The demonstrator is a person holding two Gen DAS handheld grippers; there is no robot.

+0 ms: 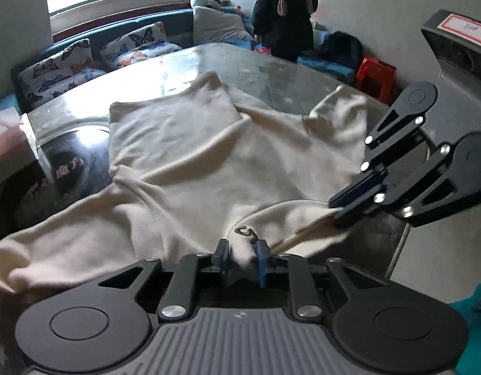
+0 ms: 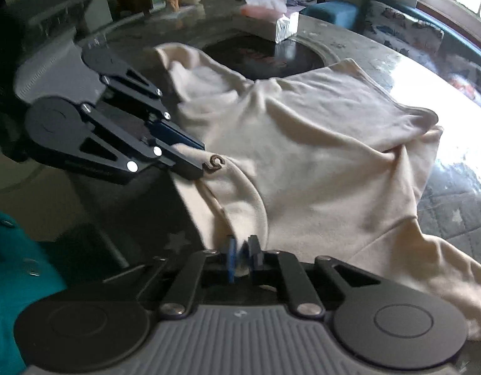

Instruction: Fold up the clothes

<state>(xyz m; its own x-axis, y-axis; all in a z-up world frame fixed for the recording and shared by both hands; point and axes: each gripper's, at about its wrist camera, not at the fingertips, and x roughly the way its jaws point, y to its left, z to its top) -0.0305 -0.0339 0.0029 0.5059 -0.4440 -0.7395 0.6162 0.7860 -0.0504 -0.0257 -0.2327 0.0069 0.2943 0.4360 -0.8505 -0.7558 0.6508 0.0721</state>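
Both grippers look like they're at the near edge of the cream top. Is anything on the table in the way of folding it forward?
Nothing visible lies on the cream top itself. Left gripper and right gripper each have cloth between the fingers at the near edge. The tissue box stands beyond the garment, by the dark inset, apart from the cloth.

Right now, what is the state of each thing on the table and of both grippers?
Cream sweatshirt: spread out, wrinkled, not yet folded, one sleeve hanging off the table's edge.
Left gripper: jaws pinching the sweatshirt's near edge.
Right gripper: jaws pinching the same edge.
Tissue box: open, tissue sticking out.
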